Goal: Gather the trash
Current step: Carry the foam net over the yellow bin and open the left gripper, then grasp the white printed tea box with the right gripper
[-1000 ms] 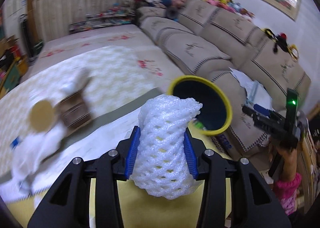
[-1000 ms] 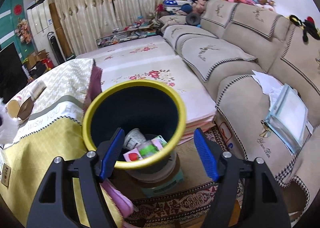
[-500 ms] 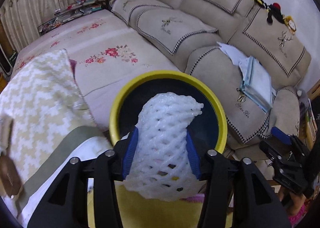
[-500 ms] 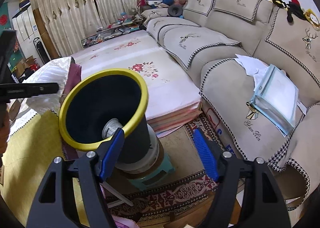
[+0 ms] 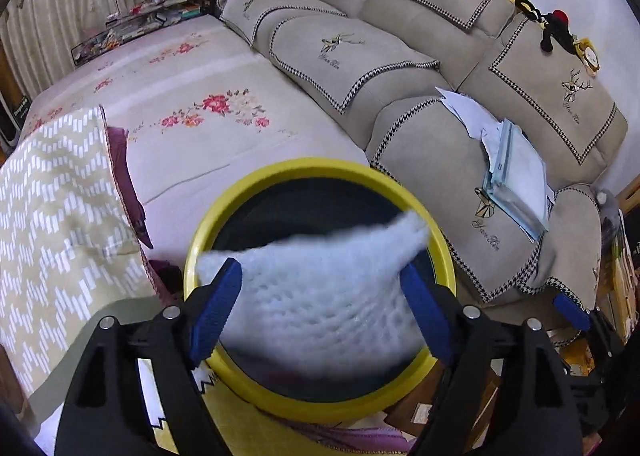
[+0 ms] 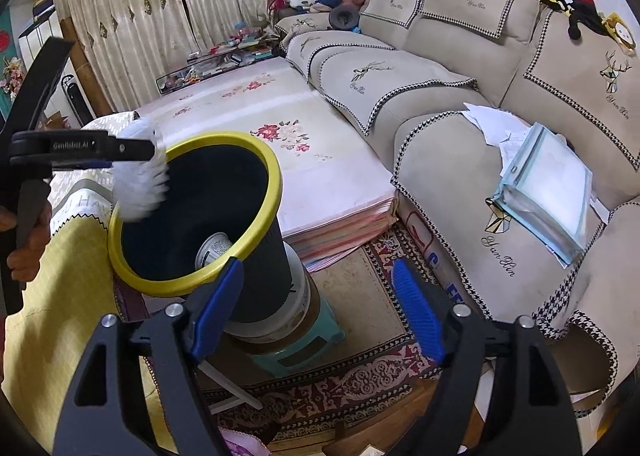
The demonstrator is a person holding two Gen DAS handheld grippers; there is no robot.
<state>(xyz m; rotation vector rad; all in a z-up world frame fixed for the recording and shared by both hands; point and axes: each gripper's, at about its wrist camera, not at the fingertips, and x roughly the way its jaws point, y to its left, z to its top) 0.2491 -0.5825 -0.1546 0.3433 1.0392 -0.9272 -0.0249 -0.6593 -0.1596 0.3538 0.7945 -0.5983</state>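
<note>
A dark trash bin with a yellow rim (image 5: 320,172) stands beside the table; it also shows in the right wrist view (image 6: 264,164). My left gripper (image 5: 320,304) is open right over the bin's mouth. The white foam net (image 5: 320,296), blurred, spreads between its fingers over the opening; it also shows at the bin's rim in the right wrist view (image 6: 140,184). My right gripper (image 6: 316,312) is open and empty, to the right of the bin. A can (image 6: 212,250) lies inside the bin.
A table with a yellow cloth (image 6: 60,296) is at the left. A beige sofa (image 6: 460,96) with papers and a folder (image 6: 552,184) is at the right. The bin rests on a teal stool (image 6: 296,356) on a patterned rug.
My left gripper has opened wide over the bin, and the foam net has loosened and spread out. My right gripper has drawn back a little from the bin.
</note>
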